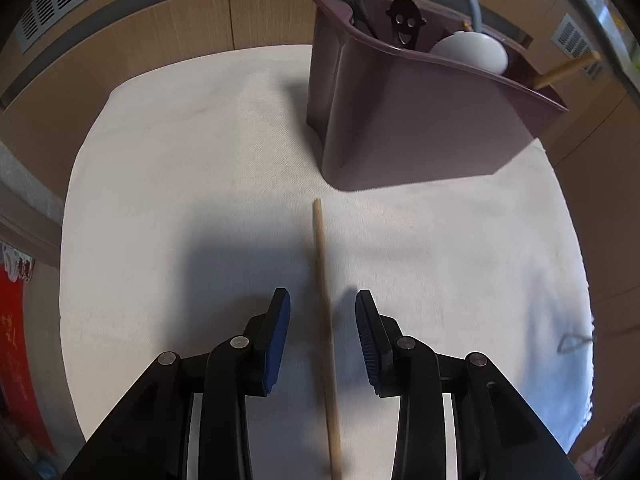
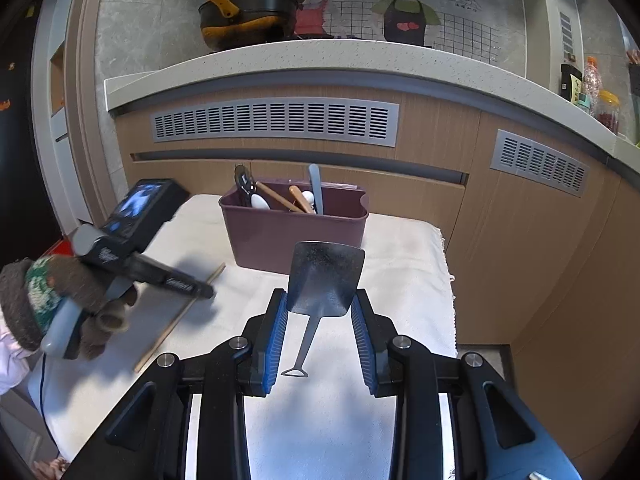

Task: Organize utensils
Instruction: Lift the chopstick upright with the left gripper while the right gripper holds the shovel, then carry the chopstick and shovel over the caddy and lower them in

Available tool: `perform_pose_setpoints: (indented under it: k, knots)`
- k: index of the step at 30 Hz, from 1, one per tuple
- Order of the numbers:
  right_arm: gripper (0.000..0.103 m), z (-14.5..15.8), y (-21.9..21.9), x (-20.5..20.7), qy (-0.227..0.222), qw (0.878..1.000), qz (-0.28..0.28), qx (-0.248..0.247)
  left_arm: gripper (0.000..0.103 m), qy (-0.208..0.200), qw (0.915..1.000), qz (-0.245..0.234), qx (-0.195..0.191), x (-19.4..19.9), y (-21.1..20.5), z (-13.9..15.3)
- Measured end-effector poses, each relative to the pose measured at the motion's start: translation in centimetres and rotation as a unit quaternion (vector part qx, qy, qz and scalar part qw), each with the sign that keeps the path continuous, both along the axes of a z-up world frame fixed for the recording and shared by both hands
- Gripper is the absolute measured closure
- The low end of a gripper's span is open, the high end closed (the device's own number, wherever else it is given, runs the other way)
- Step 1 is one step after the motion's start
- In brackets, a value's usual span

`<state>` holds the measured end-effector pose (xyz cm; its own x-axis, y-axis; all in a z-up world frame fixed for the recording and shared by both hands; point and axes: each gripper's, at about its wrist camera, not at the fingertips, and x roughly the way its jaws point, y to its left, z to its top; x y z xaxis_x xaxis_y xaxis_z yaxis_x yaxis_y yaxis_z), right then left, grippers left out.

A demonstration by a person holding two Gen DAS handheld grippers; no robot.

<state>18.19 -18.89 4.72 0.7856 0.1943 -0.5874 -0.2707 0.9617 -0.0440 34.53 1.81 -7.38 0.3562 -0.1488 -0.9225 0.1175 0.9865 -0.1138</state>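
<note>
utensils sit in two spots: a chopstick (image 1: 325, 320) lies on the white cloth (image 1: 180, 200) between the spread fingers of the left tool (image 1: 322, 304), untouched, near the purple bin (image 1: 400, 120). a metal spatula (image 2: 325, 276) lies between the parted fingers of the right tool (image 2: 320, 304).

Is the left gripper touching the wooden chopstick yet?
Apart. The left wrist view shows the left gripper open, with white cloth visible between each pad and the wooden chopstick lying between them.
</note>
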Motion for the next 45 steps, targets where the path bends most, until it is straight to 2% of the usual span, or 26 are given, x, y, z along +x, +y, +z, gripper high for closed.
perform_pose_setpoints:
  k: [2, 4, 6, 8, 10, 11, 12, 15, 17, 23, 28, 31, 34, 37, 41, 45]
  knots:
    - [0.073, -0.3, -0.2, 0.0, 0.003, 1.0, 0.0, 0.005, 0.067, -0.01, 0.9999, 0.01, 0.007, 0.2, -0.4, -0.5]
    - [0.073, -0.6, -0.4, 0.1, 0.007, 1.0, 0.001, 0.009, 0.052, -0.038, 0.9992, 0.01, -0.004, -0.6, -0.7, -0.6]
    - [0.073, -0.9, -0.4, 0.1, 0.009, 1.0, 0.0, 0.005, 0.051, -0.069, 0.9972, 0.02, -0.018, -1.9, -0.7, -0.7]
    - [0.073, -1.3, -0.6, 0.3, 0.014, 1.0, -0.001, 0.005, 0.054, -0.109, 0.9926, 0.038, -0.038, -3.0, 0.0, -1.1]
    - [0.073, -1.5, -0.7, 0.6, 0.018, 1.0, -0.003, 0.008, 0.07, -0.133, 0.9894, 0.054, -0.024, -3.8, 0.1, -1.3]
    - [0.073, -1.7, -0.7, 0.7, 0.02, 1.0, -0.003, 0.01, 0.074, -0.14, 0.9887, 0.054, -0.01, -4.3, -0.2, -1.3]
    - [0.073, -1.7, -0.7, 0.8, 0.022, 1.0, -0.003, 0.011, 0.083, -0.145, 0.9881, 0.053, -0.002, -4.5, -0.2, -1.4]
    - [0.073, -1.7, -0.7, 0.8, 0.023, 1.0, -0.007, 0.011, 0.097, -0.146, 0.9882, 0.048, 0.001, -4.7, -0.4, -1.3]
    - [0.073, -1.5, -0.6, 0.4, 0.018, 1.0, -0.006, 0.01, 0.097, -0.151, 0.9871, 0.052, -0.01, -5.8, -0.3, -0.6]
    - [0.073, -1.0, -0.4, -0.5, 0.012, 1.0, -0.003, -0.002, 0.097, -0.215, 0.9724, 0.055, -0.071, -11.1, 0.3, 3.7]
    - [0.073, 0.5, -0.3, -1.2, -0.011, 1.0, -0.006, 0.005, 0.097, -0.279, 0.9539, 0.046, -0.101, -14.3, 0.1, 8.5]
    - [0.073, 2.8, -0.1, -1.6, -0.04, 0.999, -0.004, 0.002, 0.097, -0.322, 0.9393, 0.036, -0.112, -15.1, -0.2, 12.2]
    - [0.073, 6.1, 0.3, -1.2, -0.075, 0.997, 0.0, -0.009, 0.097, -0.361, 0.9245, 0.02, -0.121, -15.2, -0.8, 16.5]
    - [0.073, 9.9, 0.6, -0.1, -0.112, 0.994, 0.002, -0.016, 0.097, -0.41, 0.9055, 0.006, -0.11, -14.7, -1.4, 21.4]
    - [0.073, 14.5, 0.9, 2.1, -0.15, 0.988, 0.004, -0.019, 0.097, -0.45, 0.8864, -0.01, -0.109, -13.2, -1.7, 26.6]
    - [0.073, 17.7, 1.2, 5.0, -0.162, 0.987, 0.013, -0.01, 0.097, -0.499, 0.8613, -0.012, -0.096, -12.0, -1.7, 30.8]
